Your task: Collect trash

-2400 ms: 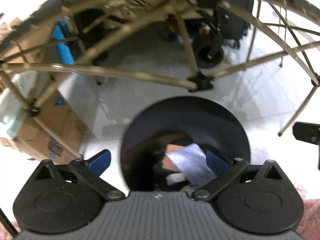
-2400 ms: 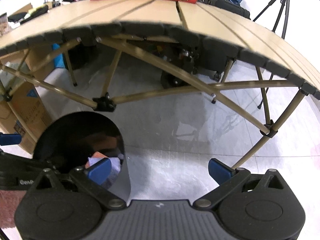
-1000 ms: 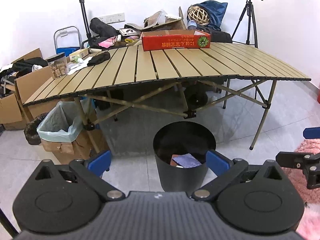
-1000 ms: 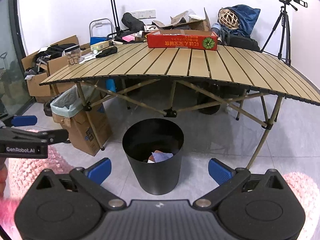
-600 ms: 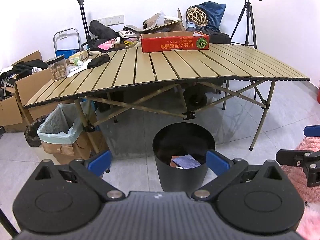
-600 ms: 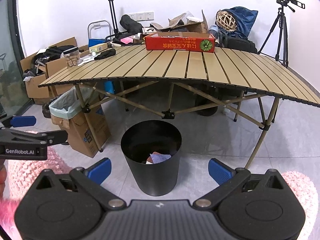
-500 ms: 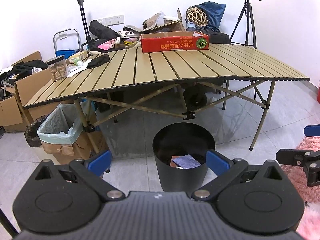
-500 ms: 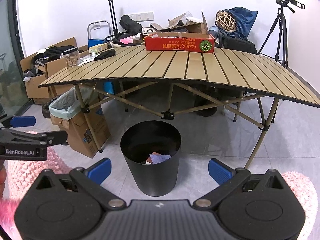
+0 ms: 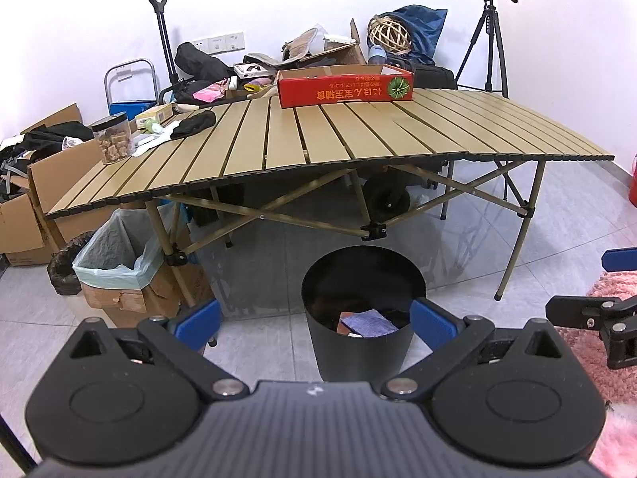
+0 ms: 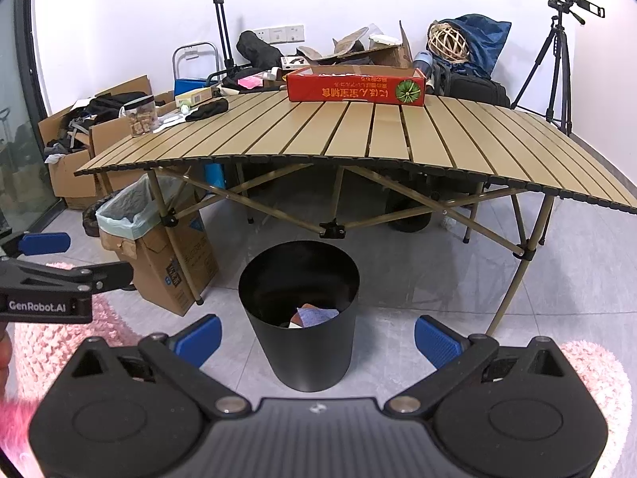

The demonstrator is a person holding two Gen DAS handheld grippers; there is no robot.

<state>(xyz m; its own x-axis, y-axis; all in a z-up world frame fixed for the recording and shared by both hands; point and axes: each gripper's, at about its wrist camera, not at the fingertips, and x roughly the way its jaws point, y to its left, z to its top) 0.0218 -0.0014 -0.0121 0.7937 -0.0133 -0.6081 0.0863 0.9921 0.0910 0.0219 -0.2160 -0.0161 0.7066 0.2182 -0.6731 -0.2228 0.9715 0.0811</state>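
Left wrist view barely differs from before; both grippers, left gripper (image 9: 314, 324) and right gripper (image 10: 316, 338), stay spread, empty. Black bin (image 9: 360, 358) holds paper; slatted tabletop (image 9: 358, 135) behind, grey tiles below.

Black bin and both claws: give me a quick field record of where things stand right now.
bin: black bin upright on the tiled floor, in front of the folding table, no lid
bin contents: purple-grey paper on top, an orange piece beside it
left claw: open, holding nothing
right claw: open, holding nothing
table top: red box, jar and black cloth at the far side
other bin: bag-lined cardboard box by the table's left leg
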